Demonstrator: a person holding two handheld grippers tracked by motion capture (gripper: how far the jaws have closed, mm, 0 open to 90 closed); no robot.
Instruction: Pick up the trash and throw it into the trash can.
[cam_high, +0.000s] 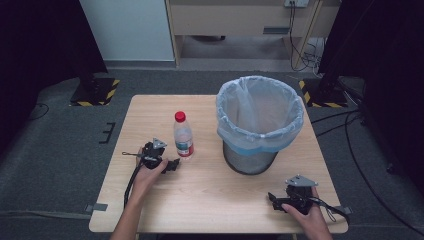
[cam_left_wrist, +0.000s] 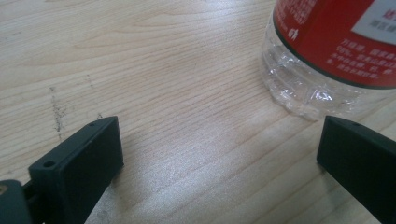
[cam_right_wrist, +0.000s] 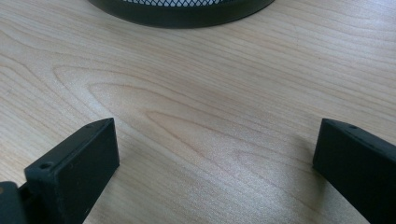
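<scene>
Right gripper (cam_high: 278, 200) low at near worktop (cam_high: 215, 200) edge, fingers apart, empty; our left gripper (cam_high: 171, 165) fingers apart, bottle (cam_high: 183, 136) upright just beyond, ungripped; we risk far finger clipping bottle base, toppling it; bin (cam_high: 259, 122) beyond.

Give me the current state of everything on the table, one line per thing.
Water bottle: upright, red cap on, ungripped.
Waste bin: upright, lined with a bag, nothing visible inside.
Left gripper: open, low over the table, bottle just ahead of its jaws.
Right gripper: open, nothing between its jaws, facing the bin's base.
</scene>
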